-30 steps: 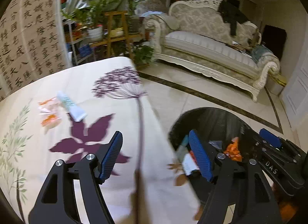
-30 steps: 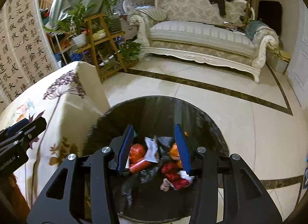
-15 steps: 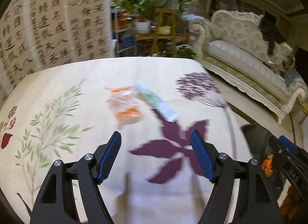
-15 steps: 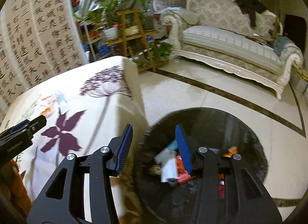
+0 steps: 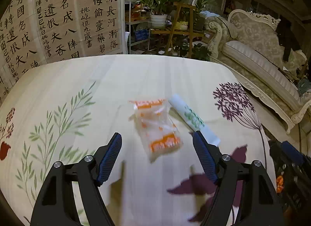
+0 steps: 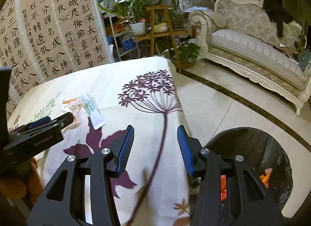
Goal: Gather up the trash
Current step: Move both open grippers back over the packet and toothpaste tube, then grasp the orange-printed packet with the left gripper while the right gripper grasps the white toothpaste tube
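two pieces of trash left on the flowered tablecloth (image 5: 136,74): a clear orange-printed wrapper (image 5: 157,128) at centre frame in the left wrist view, and a white tube with green print (image 5: 192,120) lying just beside it on its right, slanting toward lower right. seen small at middle left in the right wrist view, wrapper (image 6: 72,107) left of tube (image 6: 92,110).

left gripper (image 5: 157,154) empty, jaws opening and already wide, hovering over the cloth with the wrapper's near end showing between the blue pads (image 5: 109,156); not pressing on anything. right gripper (image 6: 155,146) about half open, nothing between the jaws, aimed at the purple flower print near the table edge, with the black bin (image 6: 258,160) at lower right of that view, trash visible inside.

likely step: reaching for the wrapper with the left. best to centre the jaws across the wrapper's narrow width, come down until the pads almost meet the cloth, then close gently; thin film, apt to slip or crumple, and easy to pinch the tablecloth along with it. worth keeping the right pad clear of the tube so as not to drag it. tube a fair target for the right, gripped across its body.
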`<state>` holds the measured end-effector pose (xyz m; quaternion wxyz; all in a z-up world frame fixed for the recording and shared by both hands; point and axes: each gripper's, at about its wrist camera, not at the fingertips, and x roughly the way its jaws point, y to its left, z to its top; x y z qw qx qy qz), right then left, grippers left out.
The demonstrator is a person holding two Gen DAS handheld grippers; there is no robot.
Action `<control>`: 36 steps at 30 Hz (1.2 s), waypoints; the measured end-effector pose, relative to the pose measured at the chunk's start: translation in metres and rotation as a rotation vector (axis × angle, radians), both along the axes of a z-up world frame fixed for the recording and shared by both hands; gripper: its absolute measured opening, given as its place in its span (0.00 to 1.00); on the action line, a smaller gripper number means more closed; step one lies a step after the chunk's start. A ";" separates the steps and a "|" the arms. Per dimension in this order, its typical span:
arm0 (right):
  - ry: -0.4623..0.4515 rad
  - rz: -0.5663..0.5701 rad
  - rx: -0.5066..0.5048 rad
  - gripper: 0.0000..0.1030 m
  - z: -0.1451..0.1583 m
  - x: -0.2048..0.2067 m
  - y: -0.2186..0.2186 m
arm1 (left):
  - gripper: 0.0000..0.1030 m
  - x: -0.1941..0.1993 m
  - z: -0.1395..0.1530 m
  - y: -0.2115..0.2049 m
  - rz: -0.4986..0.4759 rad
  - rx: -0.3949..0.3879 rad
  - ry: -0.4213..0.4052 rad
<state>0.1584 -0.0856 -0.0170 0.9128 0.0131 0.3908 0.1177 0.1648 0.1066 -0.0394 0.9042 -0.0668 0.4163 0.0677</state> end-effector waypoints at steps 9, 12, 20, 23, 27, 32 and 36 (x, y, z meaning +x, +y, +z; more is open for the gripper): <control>0.021 0.041 -0.015 0.44 -0.007 0.011 0.023 | 0.73 0.015 -0.016 0.014 0.001 -0.005 0.059; 0.026 0.054 -0.016 0.50 -0.008 0.013 0.029 | 0.62 0.011 -0.016 0.019 -0.003 -0.011 0.047; 0.022 0.105 -0.032 0.50 -0.006 0.018 0.056 | 0.31 0.007 -0.014 0.021 -0.055 0.027 0.030; 0.025 0.134 -0.037 0.50 -0.007 0.020 0.069 | 0.28 0.004 -0.013 0.022 -0.067 0.023 0.022; 0.034 0.177 -0.051 0.51 -0.009 0.026 0.090 | 0.16 0.000 -0.009 0.027 -0.079 0.018 0.014; 0.056 0.211 -0.072 0.50 -0.016 0.036 0.112 | 0.09 -0.004 -0.007 0.036 -0.083 0.007 0.007; 0.070 0.214 -0.094 0.45 -0.021 0.042 0.119 | 0.07 -0.009 -0.007 0.042 -0.094 -0.026 -0.013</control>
